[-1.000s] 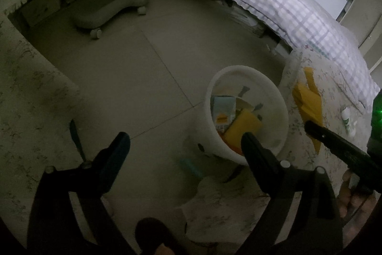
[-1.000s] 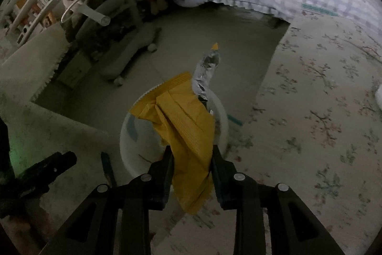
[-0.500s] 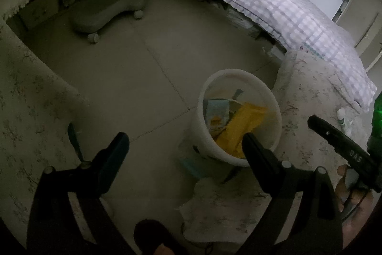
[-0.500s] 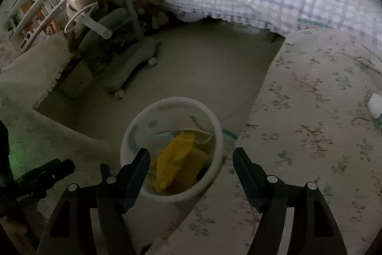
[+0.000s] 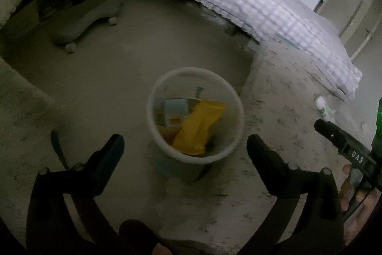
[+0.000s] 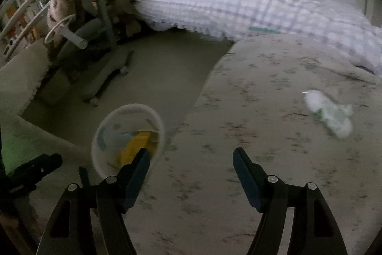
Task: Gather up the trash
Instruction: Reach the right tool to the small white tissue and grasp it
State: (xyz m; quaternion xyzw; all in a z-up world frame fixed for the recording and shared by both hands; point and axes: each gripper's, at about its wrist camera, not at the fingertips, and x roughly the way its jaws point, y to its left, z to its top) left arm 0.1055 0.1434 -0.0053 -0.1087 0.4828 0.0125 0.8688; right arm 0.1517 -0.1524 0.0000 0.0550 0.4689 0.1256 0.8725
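Yellow wrapper [image 5: 199, 126] & other scraps lie in our bin [image 5: 152, 97] on the floor. Both claws, left [image 5: 185, 152] & right [image 6: 191, 166], gape, holding nothing. Left to collect: crumpled white-green bottle [image 6: 330, 112] near desk's [image 6: 262, 111] right edge.

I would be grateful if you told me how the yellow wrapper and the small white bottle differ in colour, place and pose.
The yellow wrapper is bright yellow; the white bottle is white with green markings. The yellow wrapper lies inside the white bin, leaning against other rubbish; the white bottle lies on its side on the floral cloth, apart from the bin. The wrapper is flat and crumpled, the bottle rounded. Neither is held: both grippers' jaws are open.
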